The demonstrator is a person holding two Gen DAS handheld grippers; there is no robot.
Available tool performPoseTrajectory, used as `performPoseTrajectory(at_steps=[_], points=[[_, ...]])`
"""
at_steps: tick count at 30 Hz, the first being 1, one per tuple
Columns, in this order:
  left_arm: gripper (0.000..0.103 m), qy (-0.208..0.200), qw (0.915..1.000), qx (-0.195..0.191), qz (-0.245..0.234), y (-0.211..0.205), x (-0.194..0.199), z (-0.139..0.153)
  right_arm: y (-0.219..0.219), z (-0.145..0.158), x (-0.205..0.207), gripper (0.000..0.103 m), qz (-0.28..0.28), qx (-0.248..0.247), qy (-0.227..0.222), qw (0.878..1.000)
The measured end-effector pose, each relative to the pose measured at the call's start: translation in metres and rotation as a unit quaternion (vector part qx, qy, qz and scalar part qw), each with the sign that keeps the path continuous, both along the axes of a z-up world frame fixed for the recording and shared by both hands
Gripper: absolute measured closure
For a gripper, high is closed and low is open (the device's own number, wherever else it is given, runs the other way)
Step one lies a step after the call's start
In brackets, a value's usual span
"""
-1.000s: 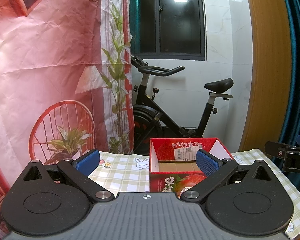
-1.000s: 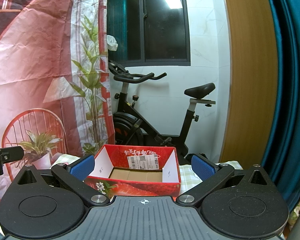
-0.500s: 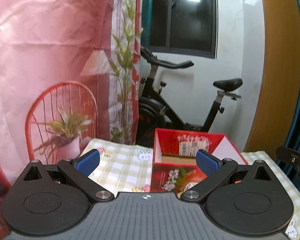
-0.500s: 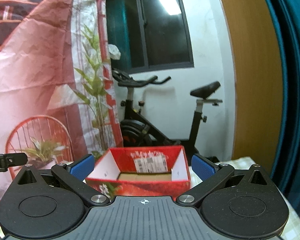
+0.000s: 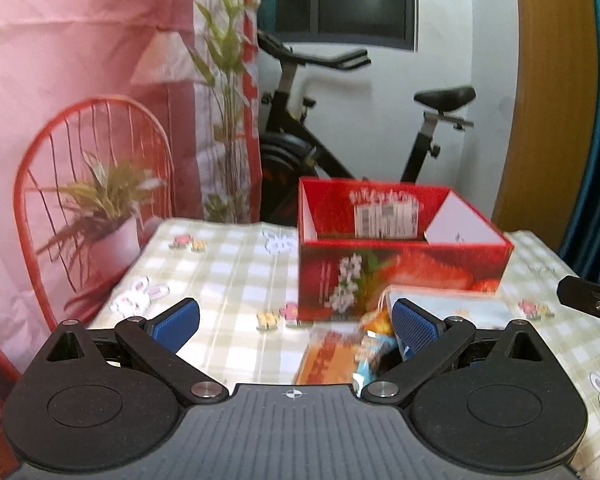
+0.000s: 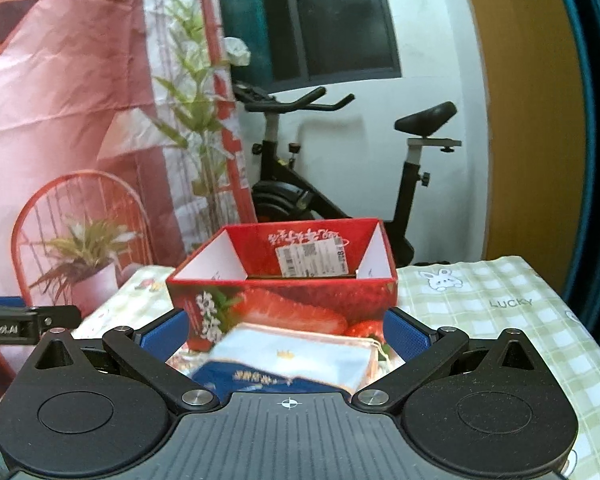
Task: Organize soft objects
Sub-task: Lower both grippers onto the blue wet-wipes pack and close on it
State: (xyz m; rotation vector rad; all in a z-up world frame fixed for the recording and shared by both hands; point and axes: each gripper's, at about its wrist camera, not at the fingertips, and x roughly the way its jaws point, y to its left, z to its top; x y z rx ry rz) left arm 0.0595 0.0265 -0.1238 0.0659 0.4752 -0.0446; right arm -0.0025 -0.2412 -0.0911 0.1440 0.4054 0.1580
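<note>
Left gripper point(image 5: 296, 322): fingers spread wide, holding nothing, above the green-and-white checked tablecloth point(image 5: 228, 264). An orange crinkly snack packet point(image 5: 328, 356) lies between its fingers, toward the right pad; blurred. Beyond, the open red cardboard box printed with strawberries point(image 5: 396, 272) stands on the cloth. Right gripper point(image 6: 286, 332): fingers also wide apart, gripping nothing. A folded pale-blue cloth with pink trim point(image 6: 296, 354) lies between them, just before the box, atop a dark-blue packet point(image 6: 256, 378).
</note>
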Motion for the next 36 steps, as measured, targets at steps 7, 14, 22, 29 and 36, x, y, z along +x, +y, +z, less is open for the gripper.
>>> performPoseTrajectory(at_steps=[7,14,22,29,36], points=[[0.0,0.037,0.9987,-0.033,0.012,0.012,0.005,-0.011,-0.001,-0.022,-0.008,0.0,-0.012,-0.019,0.017,1.0],[0.004,0.066,0.996,-0.057,-0.016,-0.003,0.004,-0.021,-0.006,-0.034,0.0,0.004,-0.005,0.0,0.036,0.999],[0.036,0.11,0.9853,-0.093,-0.091,-0.031,0.04,-0.042,-0.004,-0.062,0.027,0.025,0.014,0.019,0.076,0.997],[0.04,0.152,0.9692,-0.139,-0.135,-0.055,0.073,-0.066,-0.014,-0.092,0.043,0.036,0.029,0.045,0.113,0.992],[0.041,0.198,0.9517,-0.179,-0.152,-0.061,0.092,-0.098,-0.013,-0.103,0.049,0.038,0.053,0.016,0.112,0.992]])
